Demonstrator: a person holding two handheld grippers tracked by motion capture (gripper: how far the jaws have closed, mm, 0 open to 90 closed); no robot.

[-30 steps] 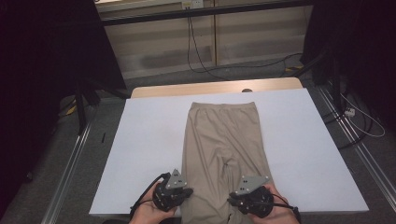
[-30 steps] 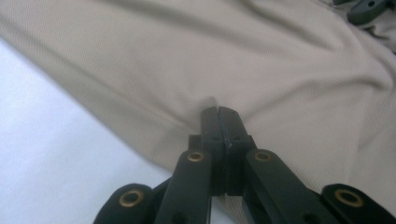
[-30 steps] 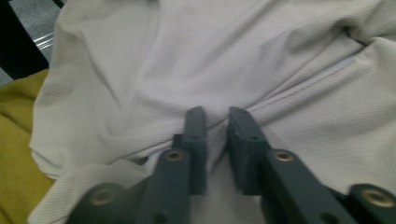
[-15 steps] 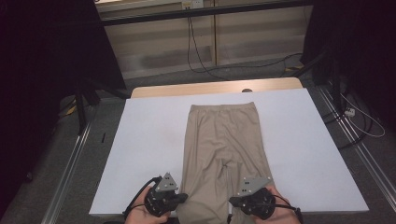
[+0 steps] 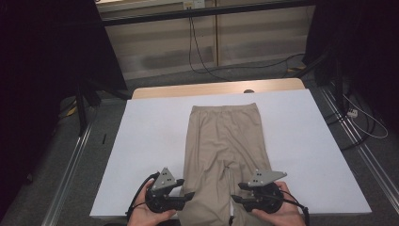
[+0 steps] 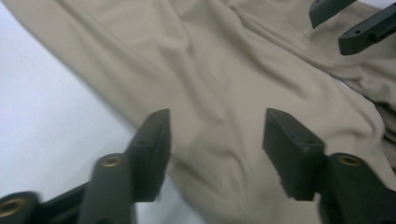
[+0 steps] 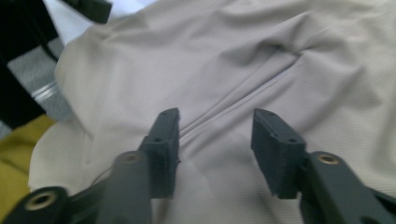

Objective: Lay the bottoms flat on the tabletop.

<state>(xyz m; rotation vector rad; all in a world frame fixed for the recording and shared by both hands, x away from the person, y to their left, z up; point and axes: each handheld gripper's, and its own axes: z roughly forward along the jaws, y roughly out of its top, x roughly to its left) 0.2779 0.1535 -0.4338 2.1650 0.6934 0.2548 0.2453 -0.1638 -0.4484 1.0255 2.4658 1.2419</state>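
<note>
A pair of beige trousers (image 5: 226,141) lies flat on the white table top (image 5: 150,141), waistband at the far end, both legs running over the front edge. My left gripper (image 5: 189,195) hovers open at the left leg's outer edge, jaws pointing right. In the left gripper view the left gripper (image 6: 215,126) spans wrinkled fabric (image 6: 224,70) beside the white surface. My right gripper (image 5: 236,193) is open over the right leg, jaws pointing left. In the right gripper view the right gripper (image 7: 215,123) straddles a seam fold (image 7: 243,102). Nothing is held.
A wooden table edge (image 5: 216,88) shows beyond the white top. Metal rails (image 5: 70,160) run along both sides, with cables (image 5: 362,117) on the floor at right and black stands (image 5: 84,99) at left. Something yellow (image 7: 14,154) lies below the front edge.
Both hands shifted slightly near the front edge; the left gripper drifted a little left toward the leg's outer edge. Both stay open and the trousers have not moved.
</note>
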